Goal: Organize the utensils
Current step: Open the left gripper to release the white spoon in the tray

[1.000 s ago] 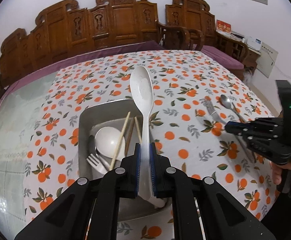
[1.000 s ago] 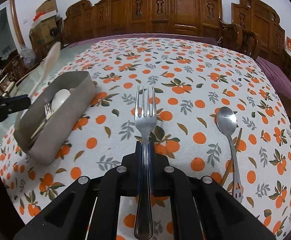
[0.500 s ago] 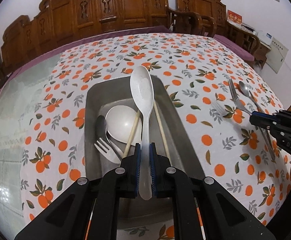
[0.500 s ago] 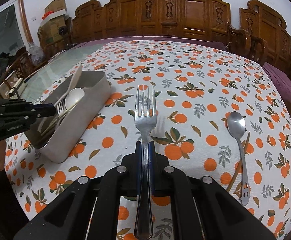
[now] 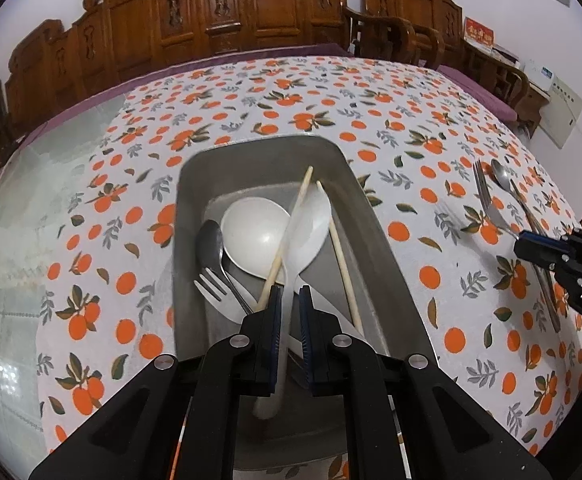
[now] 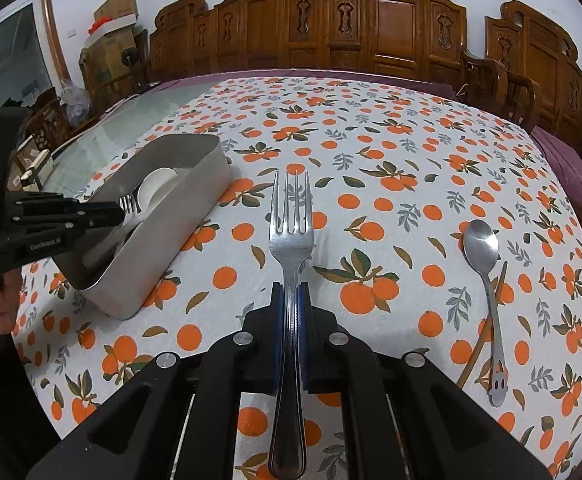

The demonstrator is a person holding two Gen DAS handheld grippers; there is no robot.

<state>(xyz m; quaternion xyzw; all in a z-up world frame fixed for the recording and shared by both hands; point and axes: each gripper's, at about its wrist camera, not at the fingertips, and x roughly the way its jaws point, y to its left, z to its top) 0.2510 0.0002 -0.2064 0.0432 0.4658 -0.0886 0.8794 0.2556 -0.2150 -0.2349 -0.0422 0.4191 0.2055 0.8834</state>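
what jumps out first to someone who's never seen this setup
The loud orange-print tablecloth covers the table. On its left side in the right wrist view sits a metal tray of utensils, where the left gripper holds a white spoon low over the pile. The right gripper grips a steel fork above the cloth, a metal spoon lying to its right.

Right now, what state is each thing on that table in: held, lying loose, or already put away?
Left gripper: shut on the white spoon.
White spoon: held, bowl lowered into the metal tray.
Metal tray: on the tablecloth, holding utensils.
White ladle: lying in the tray.
Chopsticks: lying in the tray.
Right gripper: shut on the steel fork.
Steel fork: held above the cloth.
Steel spoon: lying loose on the cloth.
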